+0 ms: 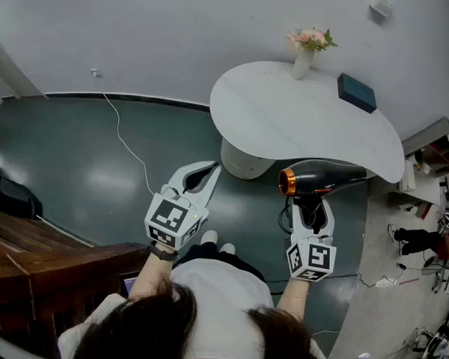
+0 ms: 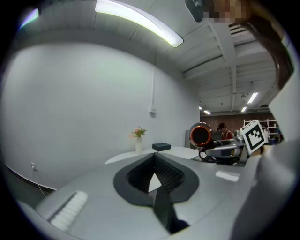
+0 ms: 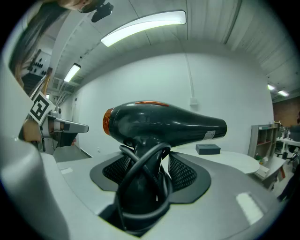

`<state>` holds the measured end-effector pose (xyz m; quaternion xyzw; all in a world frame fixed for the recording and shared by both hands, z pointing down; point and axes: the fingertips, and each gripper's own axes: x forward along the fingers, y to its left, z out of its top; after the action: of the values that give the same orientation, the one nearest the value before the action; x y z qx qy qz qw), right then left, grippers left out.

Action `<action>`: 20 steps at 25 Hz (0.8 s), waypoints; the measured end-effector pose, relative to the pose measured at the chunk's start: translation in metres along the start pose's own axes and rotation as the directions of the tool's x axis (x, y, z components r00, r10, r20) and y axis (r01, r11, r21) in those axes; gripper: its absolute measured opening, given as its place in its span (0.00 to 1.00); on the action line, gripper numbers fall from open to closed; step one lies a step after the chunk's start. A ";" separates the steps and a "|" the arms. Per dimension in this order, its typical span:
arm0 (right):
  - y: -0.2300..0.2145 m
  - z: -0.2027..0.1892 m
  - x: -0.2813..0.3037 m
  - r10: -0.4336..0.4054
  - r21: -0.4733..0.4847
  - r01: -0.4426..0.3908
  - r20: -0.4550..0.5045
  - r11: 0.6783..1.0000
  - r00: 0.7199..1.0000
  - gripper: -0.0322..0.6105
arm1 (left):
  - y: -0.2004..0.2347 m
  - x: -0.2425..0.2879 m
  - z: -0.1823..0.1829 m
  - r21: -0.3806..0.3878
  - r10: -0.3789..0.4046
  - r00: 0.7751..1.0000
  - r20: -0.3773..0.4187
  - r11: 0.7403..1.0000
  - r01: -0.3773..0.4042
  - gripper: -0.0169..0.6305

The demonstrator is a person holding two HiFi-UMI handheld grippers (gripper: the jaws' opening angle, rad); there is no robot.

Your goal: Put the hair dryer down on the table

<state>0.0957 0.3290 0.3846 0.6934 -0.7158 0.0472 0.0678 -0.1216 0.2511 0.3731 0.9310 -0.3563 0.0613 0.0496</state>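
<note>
Dark green floor (image 1: pixel 85 170) and white walls surround a rounded white tabletop (image 1: pixel 285 118). A vase of pink flowers (image 1: pixel 304 58) stands at its far edge and a dark box (image 1: pixel 357 92) lies near its far right edge.

The hair dryer (image 1: pixel 320 178) is in the air, not on the tabletop. Seen from the head, it hangs just at the near edge, toward the right end. Its black barrel lies level, with the orange-ringed end pointing left. The right gripper (image 1: pixel 311 211) holds it by the handle. Its fingers (image 3: pixel 185 171) stand partly apart and clamp that handle, which has the black cord (image 3: pixel 140 173) looped around it.

The left gripper (image 1: pixel 212 169) is off to the left over the floor, well apart from the dryer. Its fingers meet at the tips with nothing between them.

By the look of it, the carry is nearly done and the placing itself is not. What is left is to bring the dryer over the bare near part of the tabletop, lower it until it rests there, and let go. The loose cord could snag the fingers on release.
</note>
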 end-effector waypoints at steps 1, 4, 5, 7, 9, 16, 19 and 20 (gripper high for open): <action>0.000 -0.002 -0.003 0.008 0.010 -0.008 0.002 1.000 1.000 0.45 | -0.002 -0.002 -0.001 0.005 0.006 1.000 -0.002 1.000 -0.006 0.12; -0.001 -0.007 -0.011 0.025 0.028 -0.025 0.008 0.999 1.000 0.45 | -0.009 -0.007 -0.004 0.017 0.018 1.000 -0.007 1.000 -0.018 0.12; -0.003 -0.007 -0.013 0.027 0.033 -0.028 0.011 0.999 1.000 0.45 | -0.012 -0.008 -0.005 0.016 0.020 1.000 -0.010 1.000 -0.020 0.12; -0.006 -0.009 -0.016 0.033 0.047 -0.034 0.016 0.998 0.999 0.44 | -0.017 -0.009 -0.008 0.008 0.027 0.999 -0.016 1.000 -0.027 0.12; -0.010 -0.011 -0.018 0.039 0.064 -0.040 0.021 0.997 0.999 0.44 | -0.020 -0.009 -0.012 -0.004 0.035 0.999 -0.020 0.999 -0.035 0.12; -0.024 -0.010 -0.002 0.050 0.091 -0.054 0.039 0.994 0.998 0.44 | -0.018 0.014 -0.008 0.001 0.035 0.999 -0.008 0.999 -0.035 0.12; -0.029 -0.006 0.019 0.050 0.093 -0.053 0.044 0.994 0.998 0.44 | -0.006 0.033 -0.008 0.008 0.030 1.000 -0.010 1.000 -0.029 0.12; -0.031 -0.005 0.028 0.049 0.093 -0.053 0.044 0.994 0.998 0.44 | -0.001 0.041 -0.008 0.007 0.026 1.000 -0.010 1.000 -0.026 0.12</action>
<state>0.1261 0.3013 0.3930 0.6781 -0.7316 0.0682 0.0190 -0.0910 0.2258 0.3867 0.9262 -0.3678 0.0681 0.0474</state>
